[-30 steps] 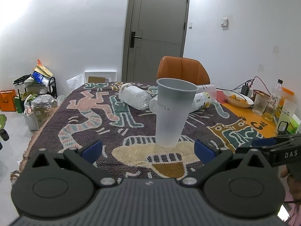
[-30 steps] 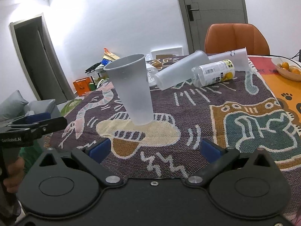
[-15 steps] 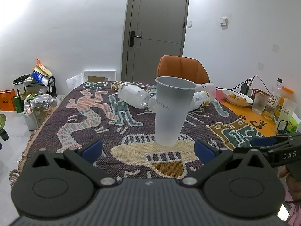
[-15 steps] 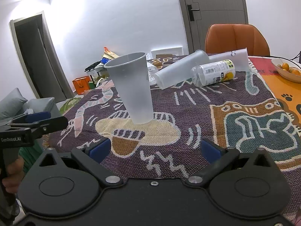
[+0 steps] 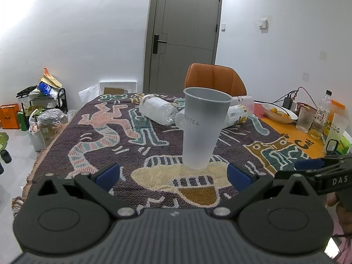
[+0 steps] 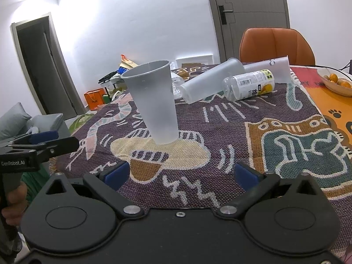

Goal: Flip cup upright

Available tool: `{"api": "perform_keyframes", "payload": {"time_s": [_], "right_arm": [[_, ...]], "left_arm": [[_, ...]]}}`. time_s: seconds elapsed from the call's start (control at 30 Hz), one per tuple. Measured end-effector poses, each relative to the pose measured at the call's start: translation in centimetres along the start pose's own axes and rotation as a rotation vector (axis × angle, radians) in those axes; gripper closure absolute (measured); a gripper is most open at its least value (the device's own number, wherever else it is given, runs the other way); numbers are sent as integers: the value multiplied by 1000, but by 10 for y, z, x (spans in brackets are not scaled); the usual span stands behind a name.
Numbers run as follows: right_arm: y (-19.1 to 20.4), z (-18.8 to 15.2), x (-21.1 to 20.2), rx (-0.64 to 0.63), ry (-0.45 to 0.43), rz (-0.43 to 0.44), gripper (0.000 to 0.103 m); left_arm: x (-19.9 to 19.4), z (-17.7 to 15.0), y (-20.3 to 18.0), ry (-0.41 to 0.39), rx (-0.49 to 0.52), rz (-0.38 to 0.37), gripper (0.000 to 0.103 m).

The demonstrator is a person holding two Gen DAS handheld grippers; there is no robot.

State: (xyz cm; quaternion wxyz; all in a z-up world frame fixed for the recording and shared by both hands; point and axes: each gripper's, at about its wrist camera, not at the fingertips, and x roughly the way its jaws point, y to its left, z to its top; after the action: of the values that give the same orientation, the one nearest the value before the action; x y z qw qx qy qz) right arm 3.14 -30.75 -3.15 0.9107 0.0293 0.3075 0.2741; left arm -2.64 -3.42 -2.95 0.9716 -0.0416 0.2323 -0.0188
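A frosted translucent plastic cup (image 5: 203, 127) stands upright, mouth up, on the patterned tablecloth; it also shows in the right wrist view (image 6: 155, 102). My left gripper (image 5: 173, 173) is open and empty, pulled back just short of the cup. My right gripper (image 6: 180, 173) is open and empty, also short of the cup, which sits ahead and left of its centre. Each gripper shows at the edge of the other's view: the right one (image 5: 312, 167) and the left one (image 6: 41, 140).
Behind the cup lie another frosted cup (image 6: 209, 81), a plastic bottle (image 6: 248, 84) and a clear bag (image 5: 156, 110). A fruit bowl (image 5: 280, 113), glasses and bottles (image 5: 321, 116) stand at the right. An orange chair (image 5: 214, 80) is at the far edge.
Both grippers have drawn back and risen very slightly. The cup has stayed upright in the same spot.
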Motion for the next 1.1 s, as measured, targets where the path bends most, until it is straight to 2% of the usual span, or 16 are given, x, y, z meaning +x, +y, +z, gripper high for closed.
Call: {"api": "perform_keyframes", "payload": {"time_s": [1.1], "right_arm": [[2,0,-1,-24,-2,-5,0]], "left_arm": [[-1,0,-2,-3,4,2,0]]}}
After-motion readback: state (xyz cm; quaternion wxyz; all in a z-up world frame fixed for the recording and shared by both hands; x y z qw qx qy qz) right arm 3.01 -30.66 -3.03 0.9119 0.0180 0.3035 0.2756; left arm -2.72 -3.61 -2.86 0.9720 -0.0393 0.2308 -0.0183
